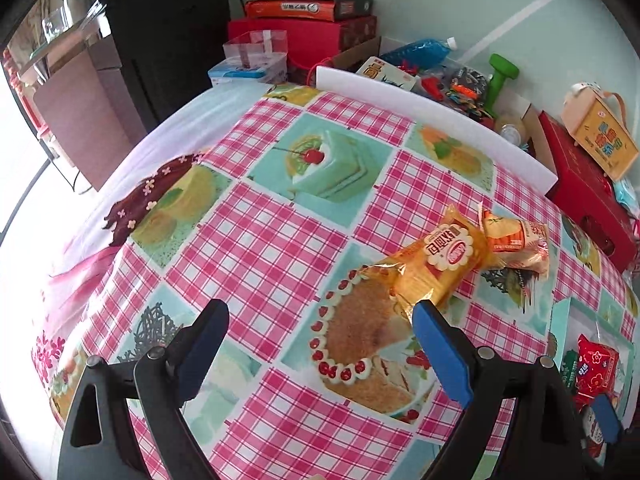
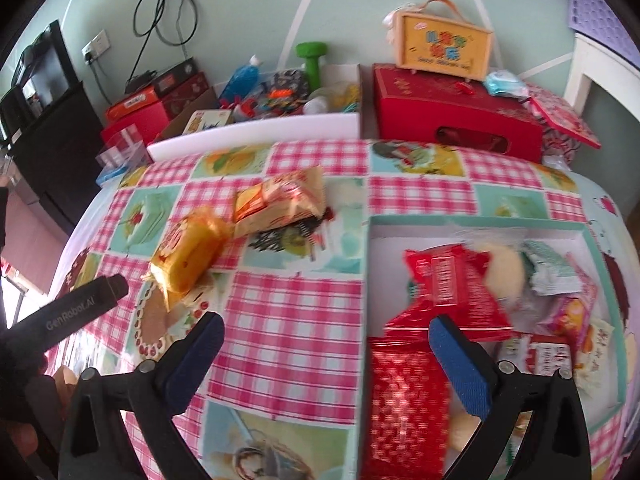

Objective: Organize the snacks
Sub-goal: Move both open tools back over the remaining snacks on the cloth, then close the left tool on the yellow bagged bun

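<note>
A table [image 1: 280, 240] covered with a pink-checked cloth [image 2: 296, 328] printed with cake pictures carries everything in both views. Directly on the cloth lie a yellow wrapped snack [image 1: 436, 264] and, touching its far end, an orange-and-white wrapped snack [image 1: 516, 240], while a shallow teal-rimmed tray [image 2: 365, 280] sits toward the right side, filled with red, pale and pink snack packets [image 2: 452, 292]. Along the far edge stand a white board [image 1: 432, 120], a red gift box [image 2: 456, 120] and cardboard boxes of clutter [image 2: 280, 92], though whether these rest on the table or just behind it cannot be told.
</note>
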